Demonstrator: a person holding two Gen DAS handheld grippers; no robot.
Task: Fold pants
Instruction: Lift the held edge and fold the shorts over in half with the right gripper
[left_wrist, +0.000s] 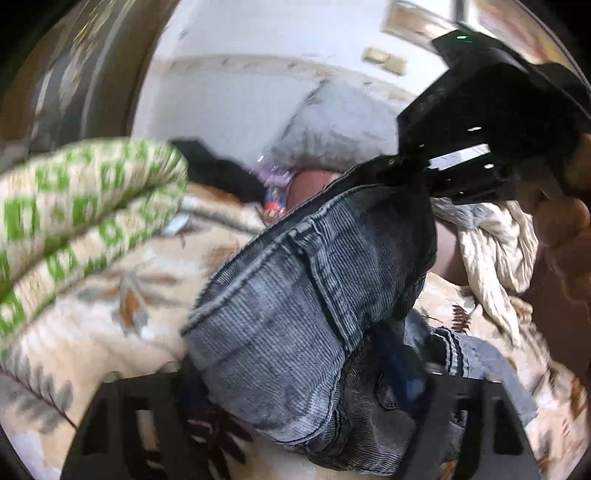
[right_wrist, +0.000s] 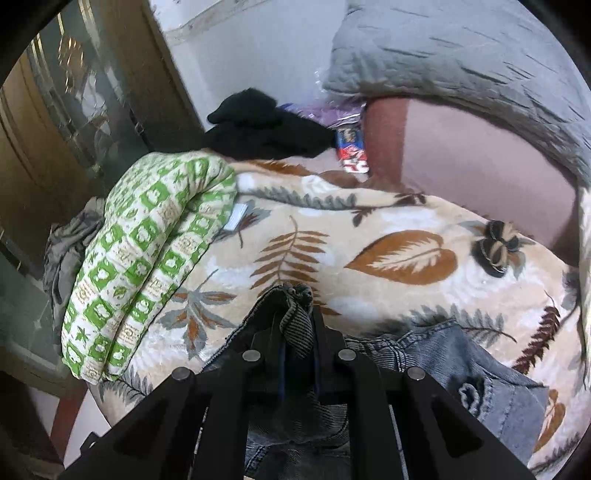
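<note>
1 pants (left_wrist: 295, 288); 2 claws (right_wrist: 295, 321) gripping.

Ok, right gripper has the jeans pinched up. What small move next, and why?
Probably lower the right gripper toward the leaf-print blanket and spread the jeans flat. They hang bunched from its shut jaws, and the left gripper looks open, gripping nothing.

Black angular fingers (right_wrist: 255, 354) with round silver screws (right_wrist: 252, 355).
</note>
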